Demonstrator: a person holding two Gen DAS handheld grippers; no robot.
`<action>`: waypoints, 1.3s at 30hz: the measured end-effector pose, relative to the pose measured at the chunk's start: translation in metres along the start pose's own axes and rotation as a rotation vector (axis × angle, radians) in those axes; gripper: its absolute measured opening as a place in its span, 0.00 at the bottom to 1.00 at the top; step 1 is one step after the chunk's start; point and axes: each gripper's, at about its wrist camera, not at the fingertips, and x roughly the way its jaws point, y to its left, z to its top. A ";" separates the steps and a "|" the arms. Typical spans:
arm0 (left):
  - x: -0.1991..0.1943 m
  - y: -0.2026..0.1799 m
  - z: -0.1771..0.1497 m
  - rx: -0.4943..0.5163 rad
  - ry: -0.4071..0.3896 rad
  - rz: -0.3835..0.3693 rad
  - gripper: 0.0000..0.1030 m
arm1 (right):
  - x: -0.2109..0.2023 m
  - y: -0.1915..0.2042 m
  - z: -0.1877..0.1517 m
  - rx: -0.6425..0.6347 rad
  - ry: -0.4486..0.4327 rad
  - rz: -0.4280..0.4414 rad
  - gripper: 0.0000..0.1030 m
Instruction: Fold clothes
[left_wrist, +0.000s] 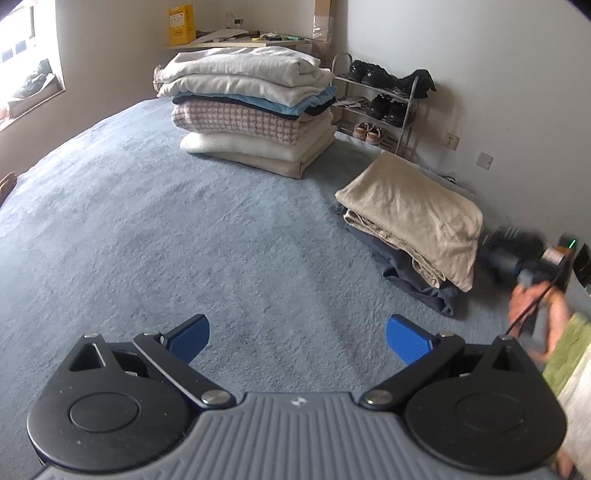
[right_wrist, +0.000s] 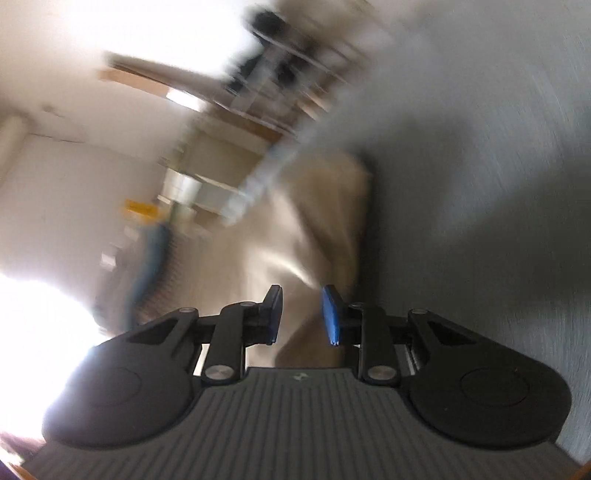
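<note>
Left wrist view puts the folded clothes in two heaps on the blue bed (left_wrist: 155, 229): a tall stack (left_wrist: 255, 110) at the far side and a smaller beige-topped pile (left_wrist: 413, 218) by the wall, with your left gripper (left_wrist: 297, 338) hovering over bare cover, jaws spread wide and holding nothing. Your right gripper (right_wrist: 302, 314) is swinging fast enough to smear its view, jaws parted a little and empty, close to beige cloth (right_wrist: 317, 229). At that speed you could clip the small pile and undo its folds, or snag the trailing cable (left_wrist: 532, 306).
</note>
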 end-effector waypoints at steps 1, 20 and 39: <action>0.000 0.001 0.001 -0.005 -0.002 0.000 1.00 | 0.001 -0.010 -0.006 0.049 -0.002 0.016 0.21; -0.008 0.010 -0.002 -0.022 -0.015 0.006 1.00 | 0.029 0.090 -0.072 -0.395 0.161 0.015 0.22; 0.001 0.026 0.001 -0.063 -0.006 -0.007 1.00 | 0.171 0.202 -0.158 -1.240 0.078 -0.212 0.29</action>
